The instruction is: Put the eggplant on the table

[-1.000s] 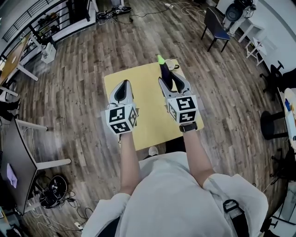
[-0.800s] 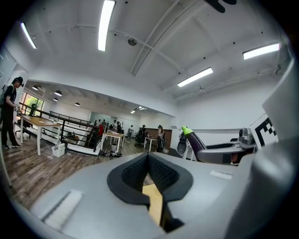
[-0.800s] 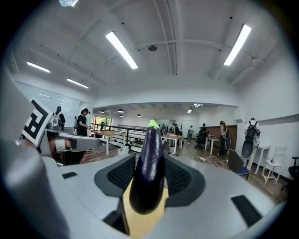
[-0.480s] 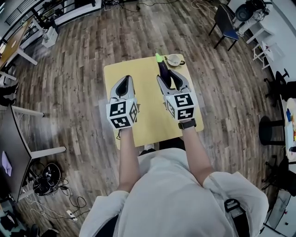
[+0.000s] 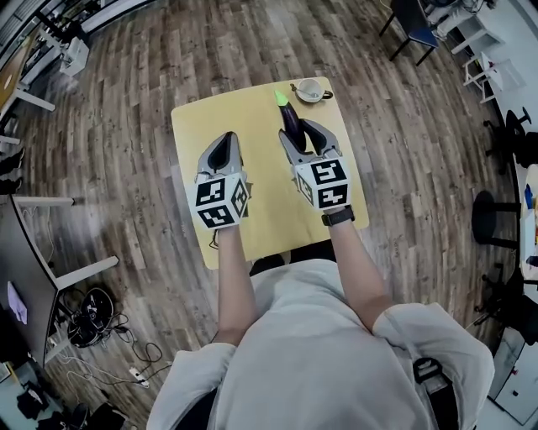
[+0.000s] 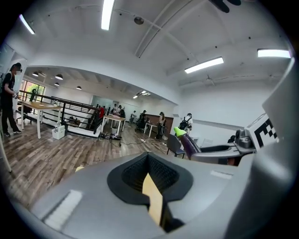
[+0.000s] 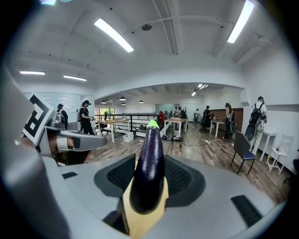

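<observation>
A dark purple eggplant (image 5: 291, 122) with a bright green tip sticks out forward from my right gripper (image 5: 301, 134), which is shut on its thick end over the yellow table (image 5: 202, 126). In the right gripper view the eggplant (image 7: 148, 163) stands between the black pads, tip pointing away. My left gripper (image 5: 223, 149) hovers beside it over the table's left half, jaws together and holding nothing. The left gripper view shows its jaws (image 6: 149, 161) closed to a thin slit, with the eggplant (image 6: 189, 144) off to the right.
A cup on a saucer (image 5: 309, 90) sits at the table's far right corner, just beyond the eggplant's tip. Wooden floor surrounds the small table. A blue chair (image 5: 412, 17) stands far right and a dark desk (image 5: 25, 277) at the left. People stand far off.
Both grippers have sunk toward the yellow table, the right one carrying the eggplant with it. The grip has not changed.
</observation>
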A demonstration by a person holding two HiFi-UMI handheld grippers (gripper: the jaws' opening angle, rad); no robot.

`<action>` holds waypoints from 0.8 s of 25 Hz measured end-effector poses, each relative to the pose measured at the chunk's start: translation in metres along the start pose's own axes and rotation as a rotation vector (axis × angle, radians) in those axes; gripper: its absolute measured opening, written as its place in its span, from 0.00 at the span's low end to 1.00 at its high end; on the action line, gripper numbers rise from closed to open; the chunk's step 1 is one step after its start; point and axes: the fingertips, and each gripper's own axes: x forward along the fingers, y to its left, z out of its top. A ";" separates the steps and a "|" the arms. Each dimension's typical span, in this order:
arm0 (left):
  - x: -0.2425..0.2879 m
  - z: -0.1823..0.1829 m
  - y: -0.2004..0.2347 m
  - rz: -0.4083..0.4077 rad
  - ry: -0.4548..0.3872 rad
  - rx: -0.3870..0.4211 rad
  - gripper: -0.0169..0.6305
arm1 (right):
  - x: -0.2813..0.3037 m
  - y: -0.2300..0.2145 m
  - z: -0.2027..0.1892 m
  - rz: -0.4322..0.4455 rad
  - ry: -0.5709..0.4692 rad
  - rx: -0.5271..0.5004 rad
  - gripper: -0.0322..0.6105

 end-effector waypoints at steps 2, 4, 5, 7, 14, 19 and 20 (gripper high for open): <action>0.008 -0.007 0.002 0.005 0.015 -0.007 0.04 | 0.008 -0.006 -0.009 0.004 0.021 0.008 0.35; 0.017 -0.016 0.003 0.010 0.034 -0.017 0.04 | 0.017 -0.012 -0.018 0.008 0.044 0.018 0.35; 0.022 -0.021 0.004 0.011 0.046 -0.026 0.04 | 0.021 -0.014 -0.023 0.011 0.056 0.024 0.35; 0.031 -0.029 0.004 0.011 0.066 -0.051 0.04 | 0.029 -0.020 -0.034 0.015 0.082 0.037 0.35; 0.055 -0.054 0.008 0.018 0.127 -0.085 0.04 | 0.053 -0.032 -0.074 0.023 0.178 0.077 0.35; 0.069 -0.081 0.011 0.018 0.188 -0.104 0.04 | 0.070 -0.035 -0.109 0.021 0.251 0.115 0.35; 0.070 -0.085 0.012 0.019 0.198 -0.106 0.04 | 0.072 -0.034 -0.116 0.024 0.267 0.120 0.35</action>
